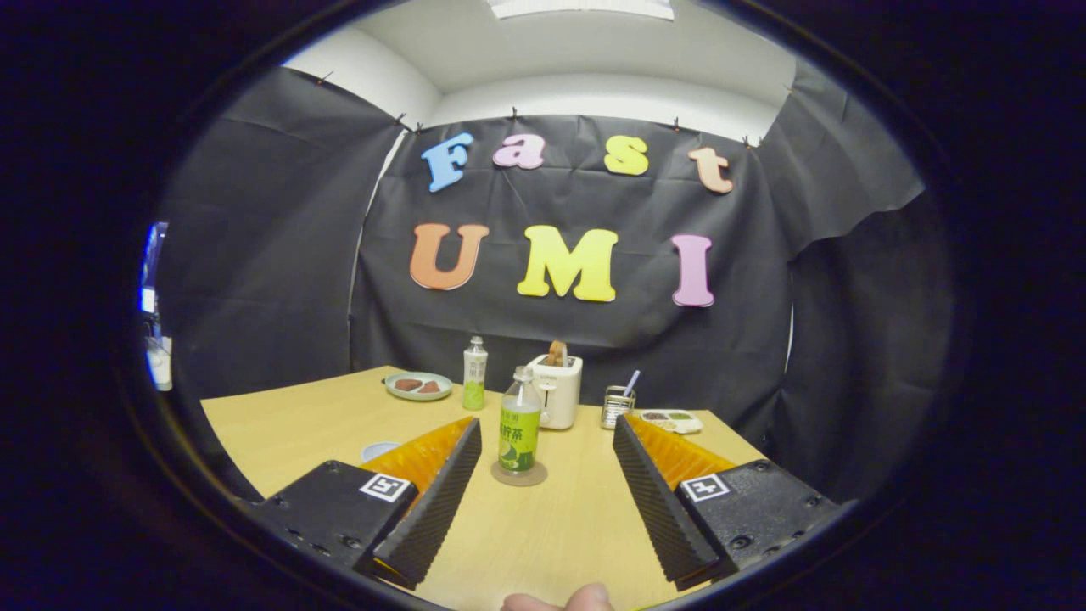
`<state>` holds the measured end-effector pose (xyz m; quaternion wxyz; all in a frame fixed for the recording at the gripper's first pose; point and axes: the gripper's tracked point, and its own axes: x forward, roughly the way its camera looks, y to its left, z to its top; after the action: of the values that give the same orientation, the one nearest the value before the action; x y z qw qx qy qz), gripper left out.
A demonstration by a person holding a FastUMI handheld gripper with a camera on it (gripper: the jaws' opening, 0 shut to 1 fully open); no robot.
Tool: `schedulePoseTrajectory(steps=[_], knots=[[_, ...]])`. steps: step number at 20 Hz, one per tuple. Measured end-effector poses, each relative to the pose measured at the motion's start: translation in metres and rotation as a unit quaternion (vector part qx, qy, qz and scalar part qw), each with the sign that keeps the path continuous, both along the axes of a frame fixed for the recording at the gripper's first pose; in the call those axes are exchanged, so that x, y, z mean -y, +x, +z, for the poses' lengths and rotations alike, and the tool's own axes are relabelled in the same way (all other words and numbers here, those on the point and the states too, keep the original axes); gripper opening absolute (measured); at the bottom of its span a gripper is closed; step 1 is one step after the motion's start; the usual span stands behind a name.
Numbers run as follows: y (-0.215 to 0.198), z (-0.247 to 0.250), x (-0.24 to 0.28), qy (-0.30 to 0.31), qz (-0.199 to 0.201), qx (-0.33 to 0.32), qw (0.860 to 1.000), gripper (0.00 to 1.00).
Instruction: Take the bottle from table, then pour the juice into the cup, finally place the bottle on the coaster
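A clear bottle with a green label (519,424) stands upright on a round coaster (519,474) on the wooden table (297,424). It is just ahead of my gripper (547,434), in line with the gap between the two fingers and apart from both. The gripper is open, with nothing between its fingers. A pale cup (377,449) peeks out behind the left finger (437,492), mostly hidden by it.
A second bottle (474,372) stands further back, next to a plate (418,386) with brown pieces. A white toaster (554,389) is behind the labelled bottle. To its right are a small metal holder (618,405) and a flat tray (670,420). A fingertip (560,600) shows near me.
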<state>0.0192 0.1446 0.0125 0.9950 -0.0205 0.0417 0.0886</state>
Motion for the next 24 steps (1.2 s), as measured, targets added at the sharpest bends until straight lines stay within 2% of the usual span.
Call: schedulePoseTrajectory(steps=[10,14,20,24], knots=[[-0.048,0.004,0.003,-0.005,-0.019,0.013,1.0,1.0],[-0.058,0.001,-0.008,0.01,-0.004,0.002,1.0,1.0],[-0.068,0.004,0.007,0.024,-0.026,-0.004,0.999,1.0],[-0.068,0.0,0.005,0.029,-0.02,-0.009,0.999,1.0]])
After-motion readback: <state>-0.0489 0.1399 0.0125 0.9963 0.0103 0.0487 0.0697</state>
